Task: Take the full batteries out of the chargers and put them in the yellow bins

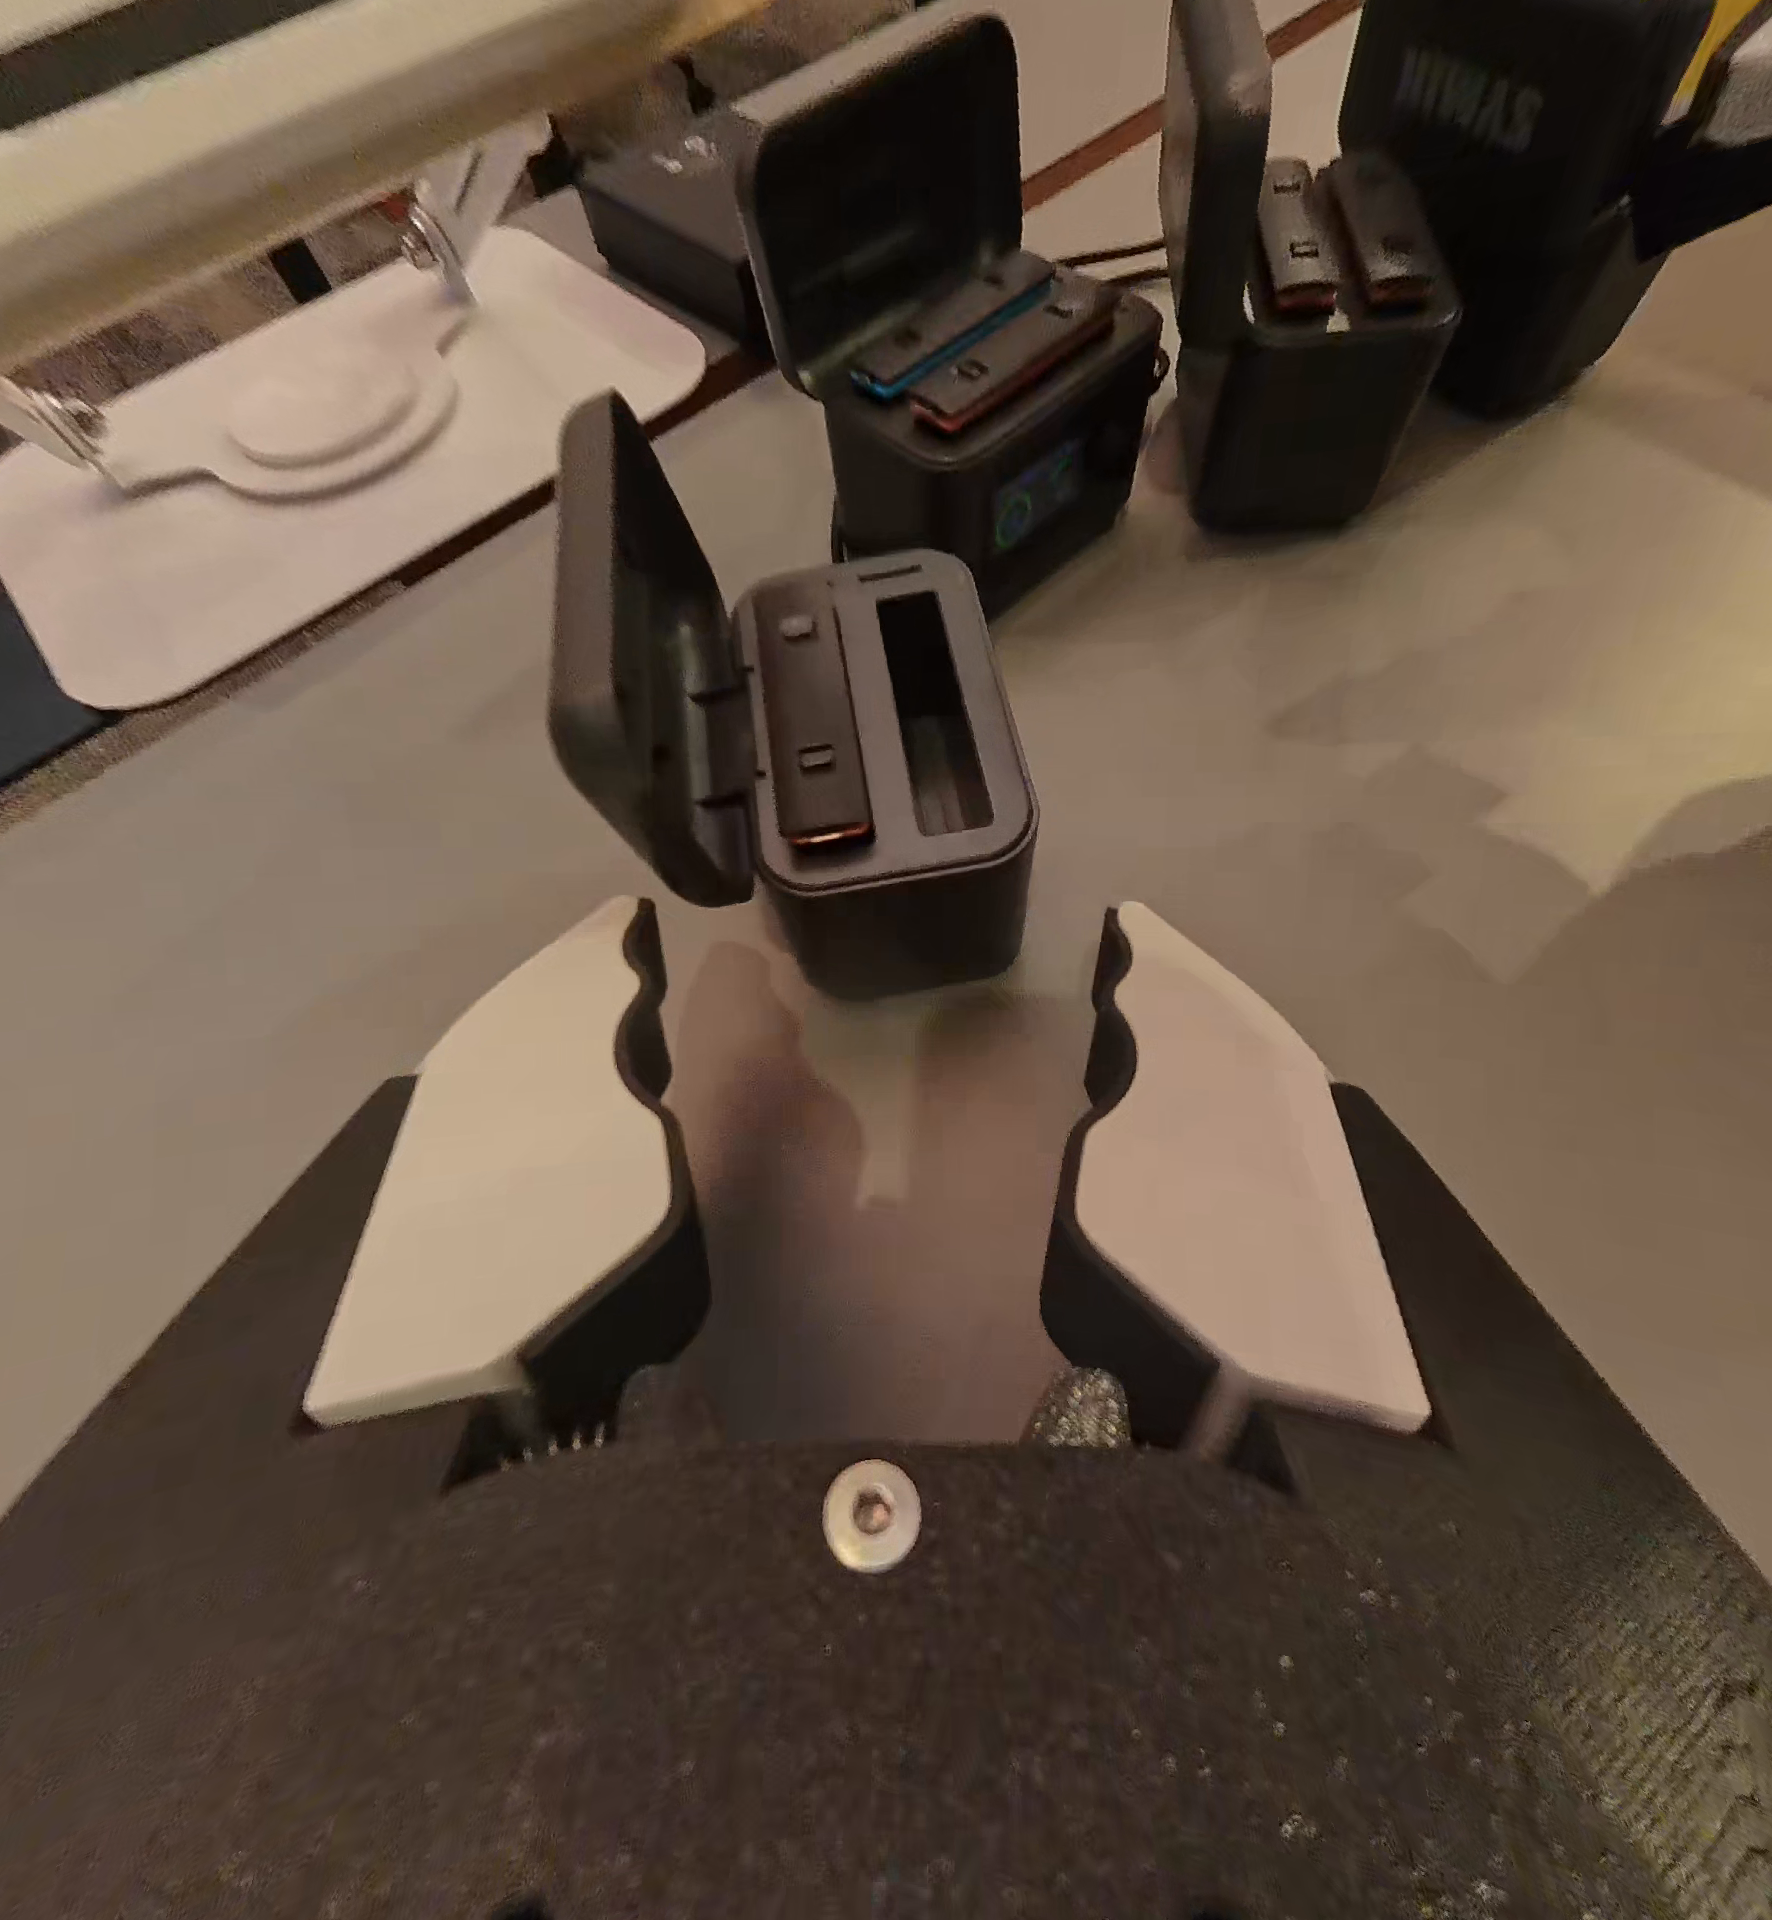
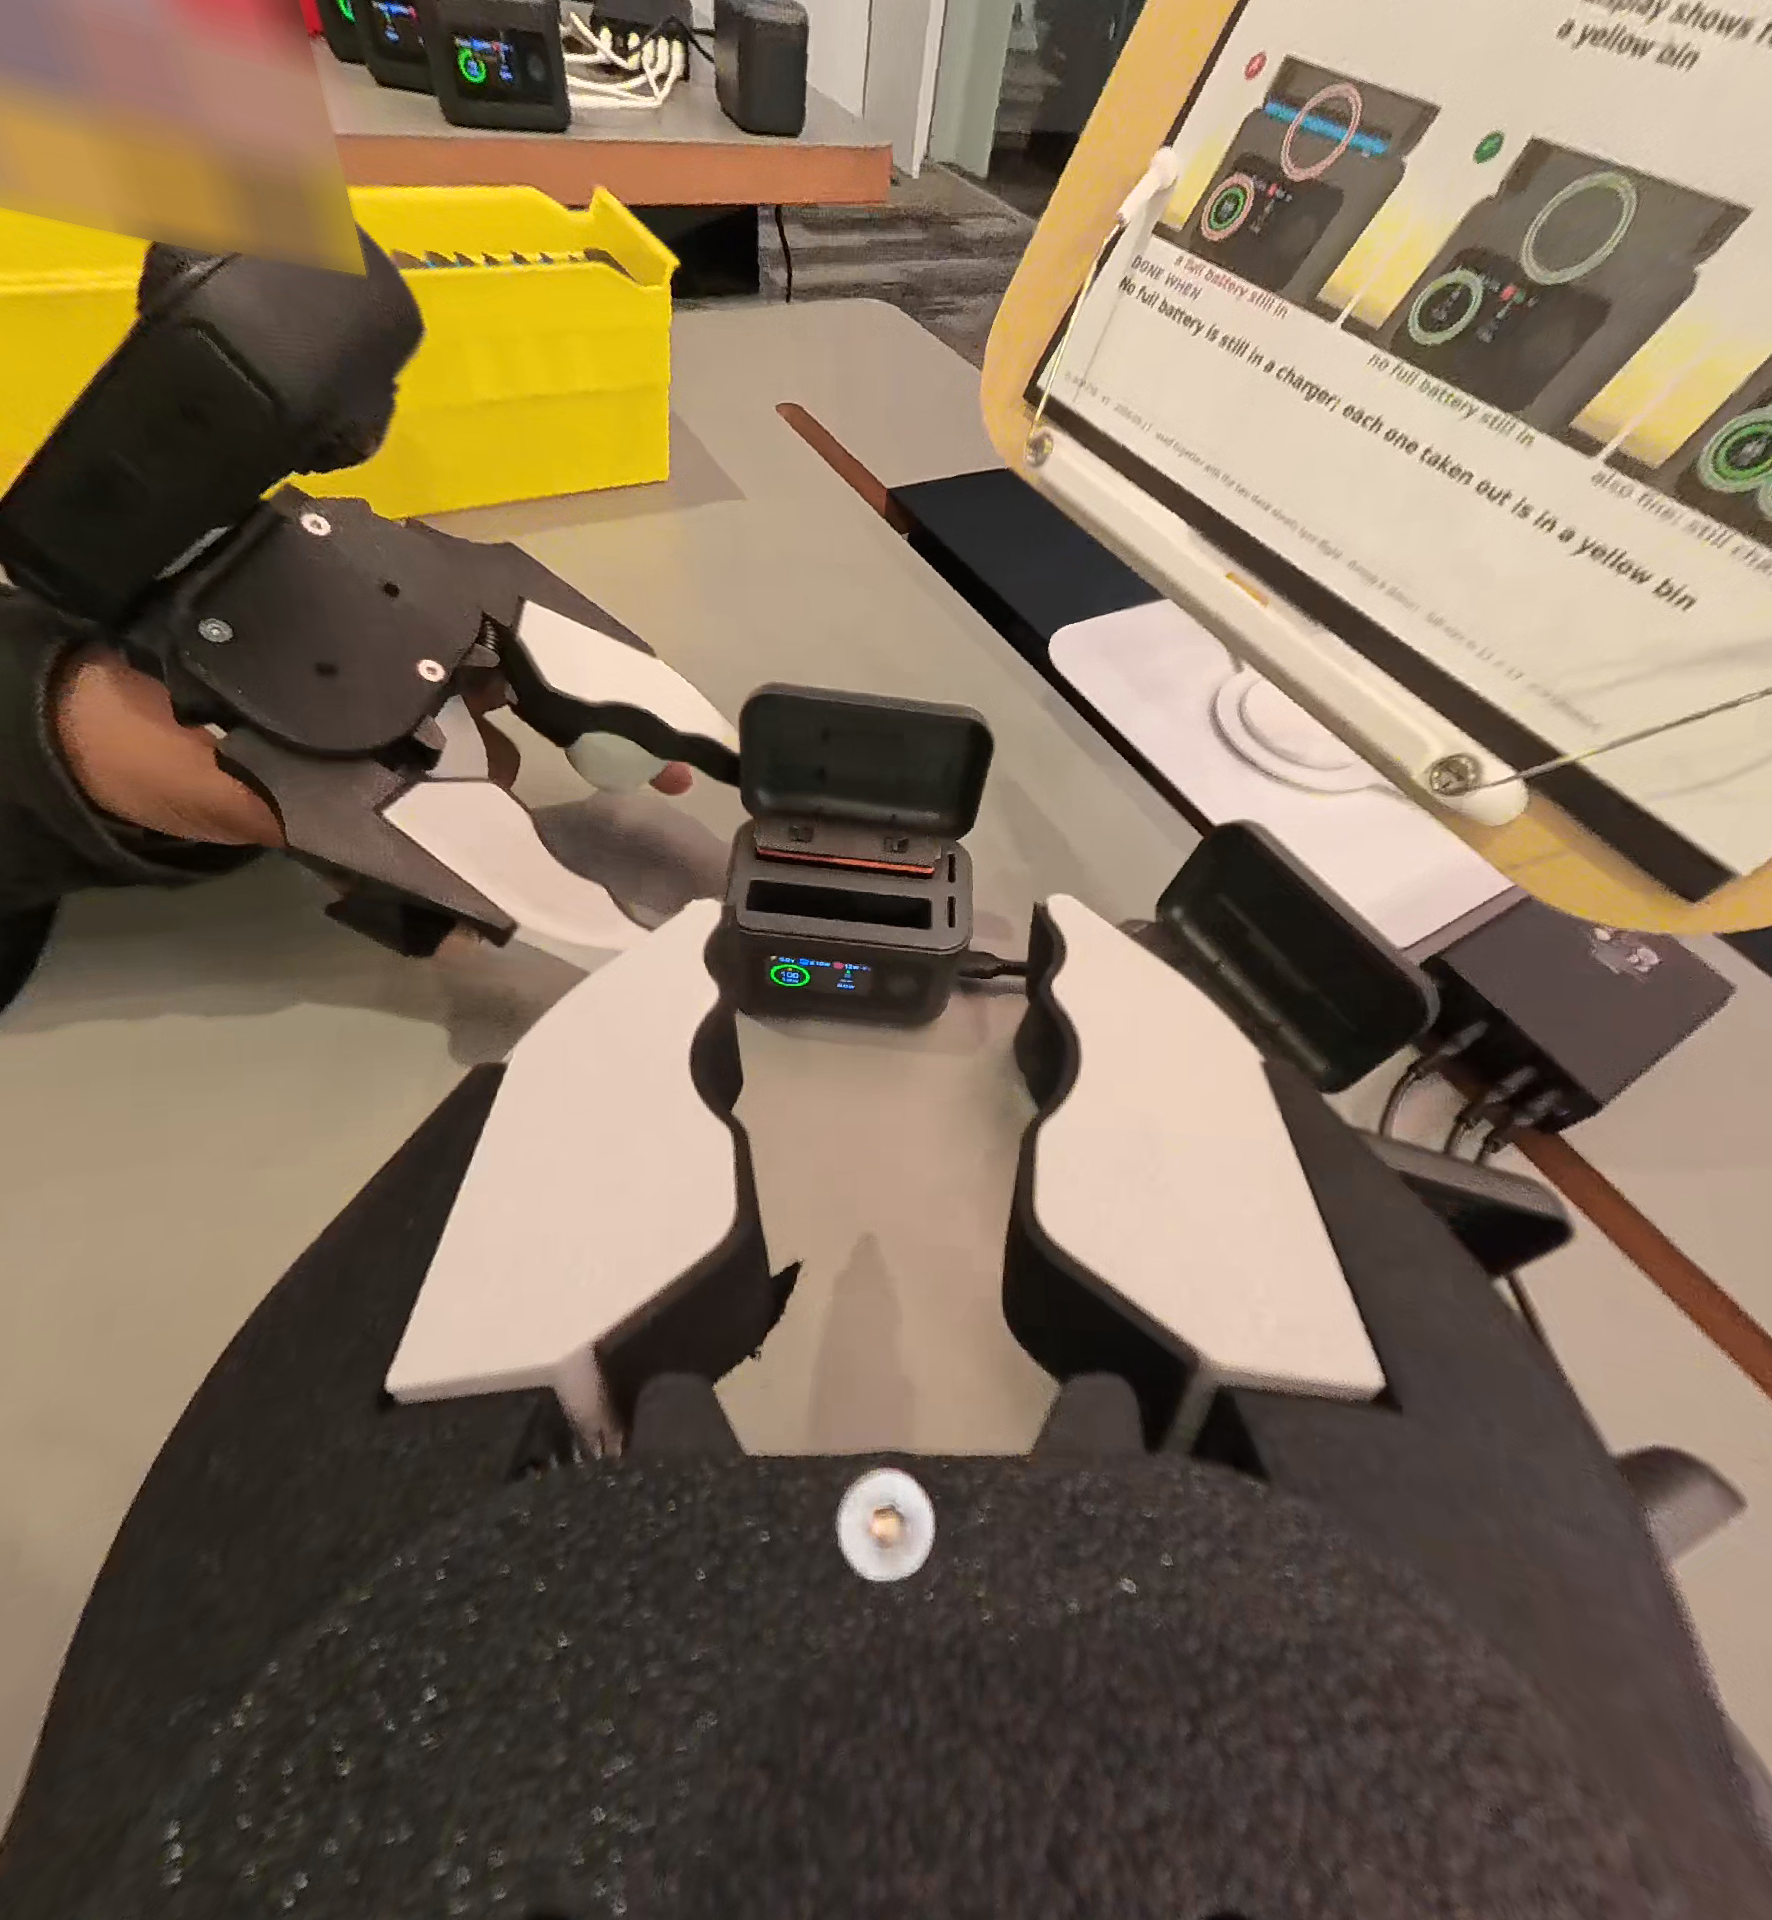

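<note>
A black charger (image 1: 892, 790) stands on the grey table with its lid open. One battery (image 1: 820, 727) with an orange edge sits in the slot next to the lid; the other slot (image 1: 934, 717) is empty. My left gripper (image 1: 877, 925) is open and empty, just short of this charger. In the right wrist view the same charger (image 2: 840, 977) shows a lit screen with a green ring, and its battery (image 2: 846, 857) sits in the far slot. My right gripper (image 2: 877, 920) is open and empty, its tips either side of the charger's front. The left gripper (image 2: 664, 842) is to the charger's left. A yellow bin (image 2: 549, 395) stands at the back left.
Two more open chargers stand behind: one (image 1: 986, 447) with a blue-edged and a red-edged battery, one (image 1: 1318, 416) with two red-edged batteries. A framed instruction sheet (image 2: 1433, 436) on a white stand base (image 1: 342, 447), another open charger (image 2: 1297, 956) and a black power hub (image 2: 1578, 997) are at right. My right gripper's tips are some 12 cm from the open charger (image 2: 1297, 956). It is also in sight in the left wrist view (image 1: 895, 192).
</note>
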{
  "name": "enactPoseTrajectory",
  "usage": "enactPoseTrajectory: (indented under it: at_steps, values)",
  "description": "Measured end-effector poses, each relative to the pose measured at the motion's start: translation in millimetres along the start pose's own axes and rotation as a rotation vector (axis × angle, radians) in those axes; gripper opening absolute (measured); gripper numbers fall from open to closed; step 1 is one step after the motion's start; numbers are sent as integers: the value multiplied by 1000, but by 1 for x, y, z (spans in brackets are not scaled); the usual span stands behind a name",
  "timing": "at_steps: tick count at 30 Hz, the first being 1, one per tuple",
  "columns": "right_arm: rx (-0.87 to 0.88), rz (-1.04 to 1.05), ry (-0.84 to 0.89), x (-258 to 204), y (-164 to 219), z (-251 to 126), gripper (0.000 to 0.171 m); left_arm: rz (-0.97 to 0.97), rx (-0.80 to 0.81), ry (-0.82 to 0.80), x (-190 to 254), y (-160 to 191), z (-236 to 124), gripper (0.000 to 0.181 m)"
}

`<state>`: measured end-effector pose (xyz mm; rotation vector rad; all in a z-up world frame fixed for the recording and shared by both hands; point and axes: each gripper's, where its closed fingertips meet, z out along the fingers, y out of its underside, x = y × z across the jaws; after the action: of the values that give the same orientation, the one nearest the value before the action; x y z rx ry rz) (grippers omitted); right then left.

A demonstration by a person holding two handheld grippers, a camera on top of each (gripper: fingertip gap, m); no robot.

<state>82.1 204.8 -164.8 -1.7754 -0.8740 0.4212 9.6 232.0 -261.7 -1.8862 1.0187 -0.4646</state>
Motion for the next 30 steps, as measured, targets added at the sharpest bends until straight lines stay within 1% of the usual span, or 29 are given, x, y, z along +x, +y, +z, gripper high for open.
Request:
enactPoseTrajectory:
  at_steps: [4,7,9,12,20,22,23,24,26,30]
  values:
    - [0,25,20,3,8,3,52,-38,-77,4,2,6,17,81]
    - [8,31,37,7,6,0,52,-72,-107,-11,-1,7,24,68]
    - [2,32,47,9,6,-1,52,-94,-118,7,4,7,25,55]
    - [-30,32,61,11,12,1,51,-30,-128,-14,10,5,23,55]
    - [-141,73,39,-5,32,35,55,18,-114,19,38,-1,23,49]
    - [-157,67,19,-8,34,43,56,27,-113,40,44,0,23,43]
    - [-174,56,3,-10,36,47,59,29,-111,49,45,0,23,36]
    - [-194,36,-22,-12,39,50,60,26,-108,53,47,0,24,34]
    - [-242,-24,-78,-15,45,55,60,28,-124,45,46,3,25,34]
    - [-345,-177,-150,-9,52,59,61,19,-115,47,47,3,25,47]
